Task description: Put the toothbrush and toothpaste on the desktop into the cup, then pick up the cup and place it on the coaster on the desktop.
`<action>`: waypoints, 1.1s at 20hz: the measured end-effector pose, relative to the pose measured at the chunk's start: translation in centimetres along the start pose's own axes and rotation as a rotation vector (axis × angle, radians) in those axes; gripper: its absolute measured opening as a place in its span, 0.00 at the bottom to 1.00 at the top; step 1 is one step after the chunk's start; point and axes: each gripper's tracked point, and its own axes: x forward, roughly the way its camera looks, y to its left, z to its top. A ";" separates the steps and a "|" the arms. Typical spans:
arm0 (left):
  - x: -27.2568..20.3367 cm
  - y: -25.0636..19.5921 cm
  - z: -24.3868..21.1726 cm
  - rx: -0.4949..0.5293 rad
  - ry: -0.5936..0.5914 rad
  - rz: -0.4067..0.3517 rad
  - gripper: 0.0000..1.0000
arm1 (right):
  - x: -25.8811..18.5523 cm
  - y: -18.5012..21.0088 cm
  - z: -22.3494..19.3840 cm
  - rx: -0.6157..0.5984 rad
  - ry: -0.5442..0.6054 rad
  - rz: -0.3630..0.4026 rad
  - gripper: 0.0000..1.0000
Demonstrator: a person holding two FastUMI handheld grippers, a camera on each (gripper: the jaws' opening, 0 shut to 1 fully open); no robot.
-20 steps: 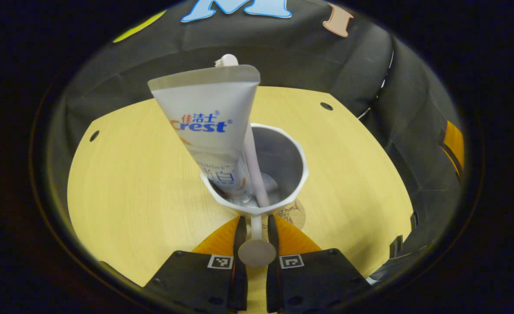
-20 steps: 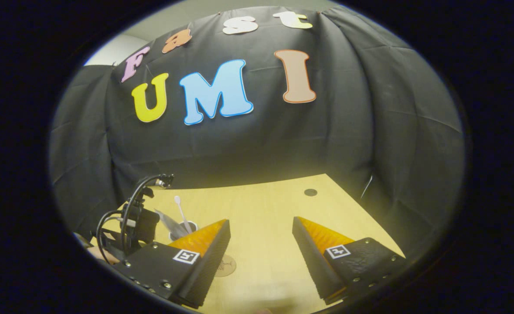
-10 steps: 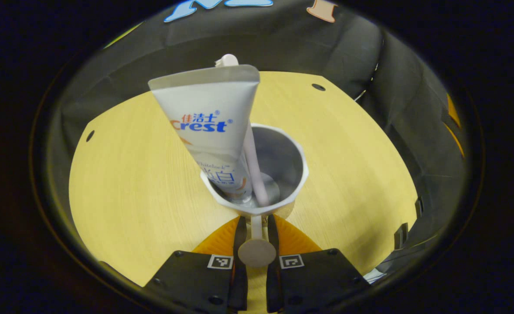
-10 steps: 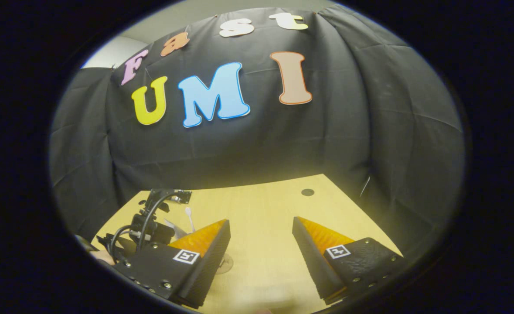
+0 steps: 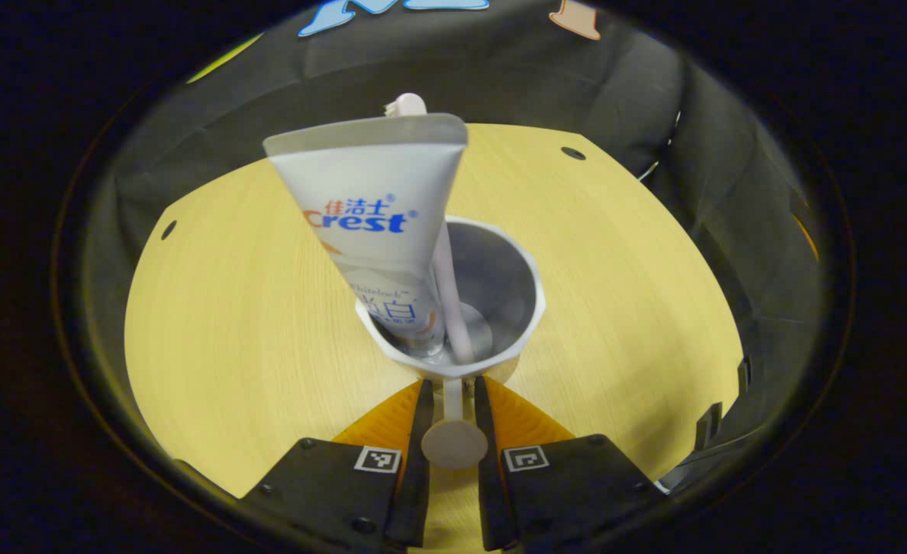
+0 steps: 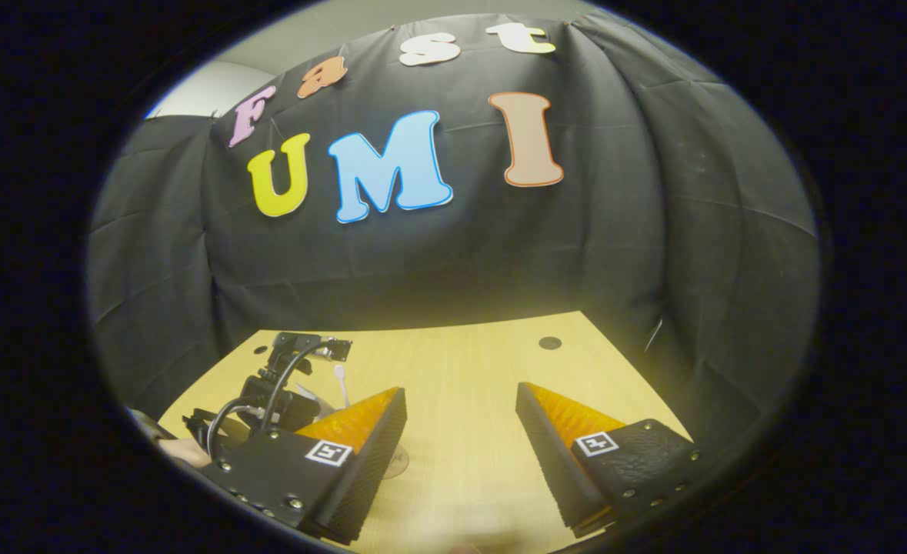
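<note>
A white cup [image 5: 503,269] stands on the wooden desktop [image 5: 230,308]. The white toothpaste tube [image 5: 376,200] and the pale pink toothbrush [image 5: 445,285] lean inside it. My left gripper [image 5: 453,385] is shut on the cup's thin handle [image 5: 453,396], one finger on each side. The cup's base hides the coaster in the left gripper view. In the right gripper view, a sliver of the coaster [image 6: 398,462] shows beside one finger. My right gripper [image 6: 461,415] hangs open and empty over the desktop [image 6: 461,362]. The left gripper [image 6: 284,385] and the toothbrush head [image 6: 339,373] lie to its left.
Black cloth walls close in the desktop at the back and on both sides. Small dark holes [image 5: 573,153] [image 5: 168,229] mark the far corners of the desktop. A hand [image 6: 184,454] holds the left gripper at the lower left of the right gripper view.
The cup has come down over the coaster, which showed beside its base one second ago. The left gripper's fingers have spread slightly around the handle. The right gripper has barely moved.
</note>
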 end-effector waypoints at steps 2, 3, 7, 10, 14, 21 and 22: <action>-0.7 -0.3 0.5 -0.006 -0.034 0.006 0.34 | 0.0 -0.2 0.1 -0.023 -0.002 0.012 0.90; -1.2 -0.3 0.8 -0.010 -0.059 0.013 0.34 | -0.1 -0.2 0.3 -0.034 -0.001 0.020 0.90; -4.2 -0.6 0.7 -0.068 -0.138 0.008 0.50 | -0.3 -0.2 0.7 -0.064 -0.005 0.051 0.89; -7.0 -0.8 1.1 -0.095 -0.222 0.009 0.74 | -0.5 0.1 1.0 -0.081 -0.012 0.067 0.90; -11.1 -0.4 2.4 -0.075 -0.361 0.014 0.82 | -1.3 0.7 1.7 -0.089 -0.032 0.057 0.89; -18.5 1.1 6.8 -0.081 -0.661 0.024 0.93 | -3.2 2.4 3.6 -0.128 -0.105 0.012 0.89; -19.7 1.6 7.3 -0.082 -0.698 0.030 0.94 | -3.5 2.6 4.0 -0.137 -0.121 0.007 0.89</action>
